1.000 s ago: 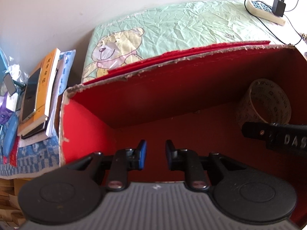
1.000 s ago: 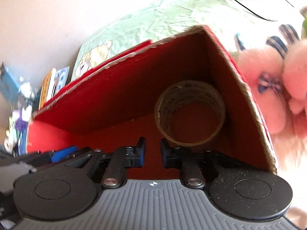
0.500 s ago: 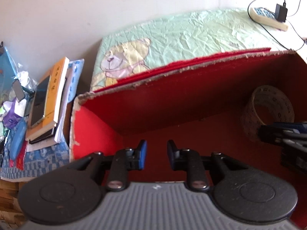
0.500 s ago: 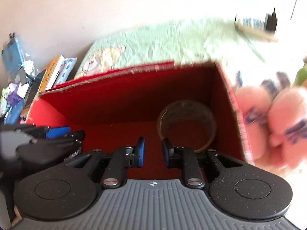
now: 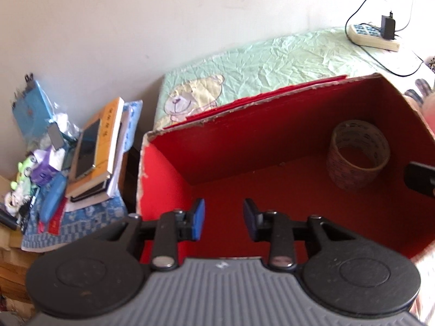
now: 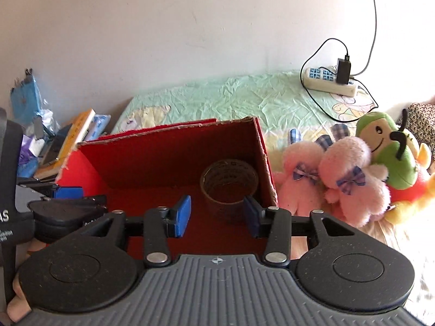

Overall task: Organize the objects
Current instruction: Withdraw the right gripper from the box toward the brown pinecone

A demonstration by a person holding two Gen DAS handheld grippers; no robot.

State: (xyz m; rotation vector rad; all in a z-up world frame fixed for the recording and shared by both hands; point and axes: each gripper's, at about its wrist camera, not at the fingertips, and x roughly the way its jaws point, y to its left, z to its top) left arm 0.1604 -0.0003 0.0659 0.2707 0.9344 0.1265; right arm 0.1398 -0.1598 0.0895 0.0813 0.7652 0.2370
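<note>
A red cardboard box (image 5: 168,163) lies open on a green bedsheet; it also shows in the right wrist view (image 6: 179,146). A roll of brown tape (image 5: 357,154) stands in its far right corner, seen also in the right wrist view (image 6: 228,184). My left gripper (image 5: 223,220) is open and empty over the box's near left floor. My right gripper (image 6: 216,213) is open and empty above the box's front edge, with the tape beyond it. Two pink plush toys (image 6: 334,179) and a green plush toy (image 6: 386,144) lie right of the box.
A stack of books with a phone on top (image 5: 98,146) and small clutter (image 5: 38,163) sit left of the box. A power strip with a charger and cable (image 6: 331,81) lies on the bedsheet (image 6: 231,100) by the wall.
Both grippers have pulled back and up out of the box and their jaws have opened wider. The right view now takes in the plush toys and the wall.
</note>
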